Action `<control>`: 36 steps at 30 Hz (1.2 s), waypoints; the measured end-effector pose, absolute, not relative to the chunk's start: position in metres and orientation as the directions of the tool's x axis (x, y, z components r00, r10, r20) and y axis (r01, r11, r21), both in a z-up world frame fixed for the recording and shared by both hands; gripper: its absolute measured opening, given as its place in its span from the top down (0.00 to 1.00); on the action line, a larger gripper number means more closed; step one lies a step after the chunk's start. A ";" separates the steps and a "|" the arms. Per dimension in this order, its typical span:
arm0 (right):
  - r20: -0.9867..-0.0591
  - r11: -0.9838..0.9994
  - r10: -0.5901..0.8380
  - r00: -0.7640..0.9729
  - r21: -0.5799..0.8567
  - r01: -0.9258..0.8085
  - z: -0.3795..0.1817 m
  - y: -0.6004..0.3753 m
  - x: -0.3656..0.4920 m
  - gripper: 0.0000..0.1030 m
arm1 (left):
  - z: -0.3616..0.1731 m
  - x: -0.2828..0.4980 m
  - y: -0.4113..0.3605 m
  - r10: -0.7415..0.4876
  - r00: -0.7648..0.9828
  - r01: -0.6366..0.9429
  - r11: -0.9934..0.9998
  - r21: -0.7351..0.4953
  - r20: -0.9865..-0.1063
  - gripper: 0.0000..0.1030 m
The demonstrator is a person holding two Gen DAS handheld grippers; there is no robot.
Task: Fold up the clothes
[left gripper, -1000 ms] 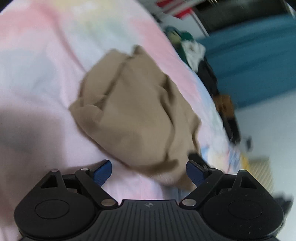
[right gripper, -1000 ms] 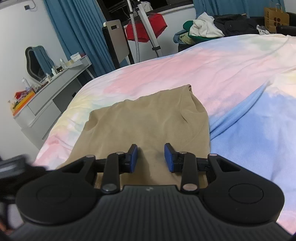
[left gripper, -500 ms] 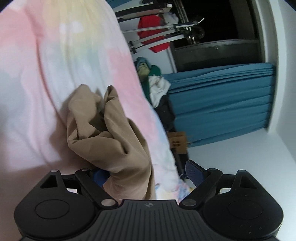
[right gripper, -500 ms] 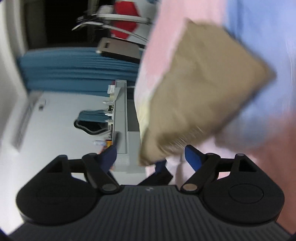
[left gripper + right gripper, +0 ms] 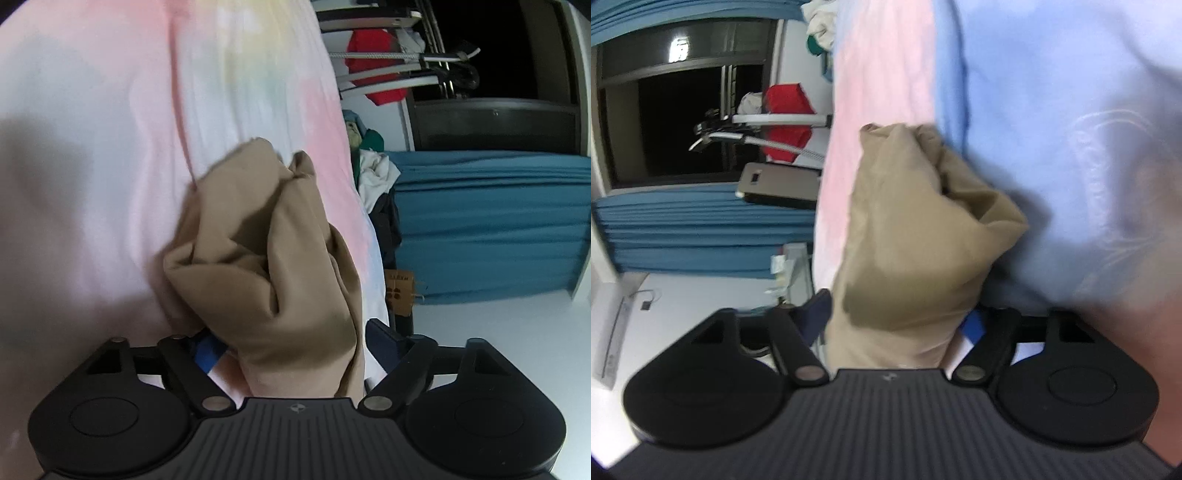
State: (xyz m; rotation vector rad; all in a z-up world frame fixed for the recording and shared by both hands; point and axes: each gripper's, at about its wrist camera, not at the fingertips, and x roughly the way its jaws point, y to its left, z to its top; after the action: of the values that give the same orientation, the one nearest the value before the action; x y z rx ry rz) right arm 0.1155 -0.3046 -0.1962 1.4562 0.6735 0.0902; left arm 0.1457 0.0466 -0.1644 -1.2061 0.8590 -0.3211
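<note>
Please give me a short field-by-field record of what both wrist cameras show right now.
garment: bunched tan fabric garment, lying between both grippers' fingers
surface: pastel pink, white and blue tie-dye bedsheet
left gripper: closing around the garment
right gripper: closing around the garment
background: teal curtain, red cloth on a rack

No text can be read for sure. The brown cardboard paper bag (image 5: 399, 291) standing on the floor by the far right side of the bed carries dark printed marks, but they are too small and turned sideways. A small round logo (image 5: 295, 407) sits on the black gripper body, without letters.
</note>
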 end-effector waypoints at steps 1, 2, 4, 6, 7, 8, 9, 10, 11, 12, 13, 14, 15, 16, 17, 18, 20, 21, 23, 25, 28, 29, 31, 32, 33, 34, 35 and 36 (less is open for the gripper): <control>-0.377 0.155 0.443 0.814 0.926 0.345 -0.196 -0.304 0.115 0.42 | -0.164 0.147 0.048 -0.637 0.660 -0.212 0.350 -0.912 -0.398 0.24; -0.379 0.166 0.440 0.814 0.925 0.341 -0.196 -0.302 0.116 0.46 | -0.164 0.149 0.048 -0.633 0.666 -0.208 0.351 -0.913 -0.396 0.30; -0.376 0.200 0.431 0.821 0.926 0.319 -0.190 -0.301 0.118 0.52 | -0.163 0.151 0.047 -0.621 0.669 -0.206 0.371 -0.905 -0.407 0.39; -0.369 0.247 0.421 0.829 0.926 0.287 -0.180 -0.304 0.122 0.55 | -0.162 0.152 0.048 -0.627 0.675 -0.194 0.358 -0.913 -0.389 0.51; -0.359 0.262 0.416 0.835 0.927 0.268 -0.174 -0.304 0.122 0.56 | -0.161 0.152 0.048 -0.630 0.678 -0.187 0.351 -0.917 -0.380 0.54; -0.348 0.272 0.414 0.841 0.929 0.250 -0.169 -0.305 0.122 0.57 | -0.159 0.152 0.048 -0.634 0.682 -0.179 0.339 -0.924 -0.365 0.57; -0.333 0.271 0.415 0.847 0.934 0.234 -0.164 -0.307 0.123 0.57 | -0.156 0.153 0.049 -0.639 0.685 -0.170 0.327 -0.930 -0.350 0.60; -0.314 0.266 0.416 0.853 0.939 0.217 -0.160 -0.309 0.124 0.57 | -0.149 0.152 0.049 -0.647 0.686 -0.154 0.318 -0.935 -0.333 0.62; -0.294 0.260 0.416 0.861 0.945 0.197 -0.155 -0.313 0.122 0.58 | -0.144 0.152 0.048 -0.656 0.681 -0.149 0.313 -0.938 -0.327 0.64; -0.273 0.253 0.415 0.868 0.951 0.178 -0.151 -0.318 0.120 0.58 | -0.138 0.150 0.045 -0.662 0.679 -0.153 0.294 -0.944 -0.316 0.65; -0.247 0.247 0.415 0.875 0.957 0.153 -0.144 -0.322 0.119 0.58 | -0.132 0.148 0.043 -0.668 0.678 -0.156 0.275 -0.949 -0.305 0.65; -0.219 0.239 0.416 0.883 0.963 0.126 -0.137 -0.328 0.117 0.58 | -0.124 0.146 0.039 -0.672 0.682 -0.143 0.265 -0.953 -0.290 0.66; -0.189 0.234 0.415 0.890 0.967 0.096 -0.130 -0.333 0.116 0.58 | -0.114 0.147 0.031 -0.676 0.682 -0.127 0.267 -0.955 -0.279 0.66; -0.161 0.239 0.410 0.898 0.969 0.064 -0.121 -0.339 0.114 0.58 | -0.105 0.149 0.022 -0.680 0.682 -0.110 0.269 -0.957 -0.269 0.66; -0.143 0.251 0.404 0.904 0.967 0.040 -0.113 -0.346 0.112 0.58 | -0.096 0.152 0.012 -0.683 0.681 -0.096 0.273 -0.957 -0.263 0.66; -0.126 0.266 0.396 0.910 0.964 0.018 -0.105 -0.353 0.111 0.58 | -0.087 0.155 0.001 -0.687 0.680 -0.081 0.278 -0.957 -0.257 0.66; -0.091 0.279 0.370 0.925 0.960 -0.017 -0.091 -0.377 0.110 0.58 | -0.068 0.165 -0.030 -0.696 0.677 -0.048 0.283 -0.958 -0.240 0.66; -0.072 0.279 0.356 0.932 0.960 -0.032 -0.086 -0.390 0.110 0.58 | -0.059 0.174 -0.046 -0.701 0.675 -0.033 0.284 -0.958 -0.231 0.66; -0.043 0.279 0.316 0.948 0.959 -0.050 -0.076 -0.421 0.113 0.58 | -0.042 0.201 -0.087 -0.718 0.660 0.012 0.306 -0.952 -0.222 0.66; -0.027 0.281 0.261 0.965 0.959 -0.049 -0.071 -0.455 0.118 0.58 | -0.029 0.228 -0.133 -0.738 0.635 0.065 0.345 -0.936 -0.228 0.66; -0.002 0.310 0.185 0.983 0.949 -0.056 -0.071 -0.506 0.124 0.58 | -0.017 0.273 -0.202 -0.768 0.597 0.147 0.390 -0.909 -0.233 0.66; 0.007 0.326 0.160 0.987 0.944 -0.060 -0.073 -0.522 0.127 0.58 | -0.016 0.290 -0.221 -0.777 0.580 0.165 0.405 -0.900 -0.243 0.66; 0.027 0.348 0.116 0.993 0.935 -0.066 -0.084 -0.550 0.137 0.58 | -0.018 0.320 -0.259 -0.792 0.557 0.216 0.430 -0.877 -0.251 0.66; 0.037 0.355 0.096 0.995 0.932 -0.069 -0.091 -0.564 0.141 0.58 | -0.020 0.333 -0.277 -0.796 0.550 0.246 0.443 -0.862 -0.252 0.66; 0.043 0.358 0.082 0.996 0.931 -0.070 -0.099 -0.575 0.141 0.58 | -0.025 0.340 -0.291 -0.797 0.547 0.268 0.456 -0.849 -0.256 0.66; 0.049 0.365 0.066 0.997 0.928 -0.069 -0.108 -0.583 0.145 0.58 | -0.030 0.347 -0.305 -0.797 0.545 0.289 0.470 -0.834 -0.260 0.66; 0.049 0.372 0.049 0.998 0.926 -0.064 -0.117 -0.588 0.150 0.58 | -0.038 0.348 -0.314 -0.795 0.542 0.297 0.485 -0.822 -0.273 0.66; 0.045 0.377 0.034 0.998 0.925 -0.055 -0.127 -0.591 0.152 0.58 | -0.047 0.349 -0.323 -0.792 0.539 0.305 0.501 -0.810 -0.287 0.66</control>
State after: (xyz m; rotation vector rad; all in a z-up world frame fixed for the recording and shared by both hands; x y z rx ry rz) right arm 0.1518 -0.5915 -0.1271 1.1827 -0.0197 0.0568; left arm 0.3493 -0.3229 -0.0465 -0.7782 0.7201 -0.7368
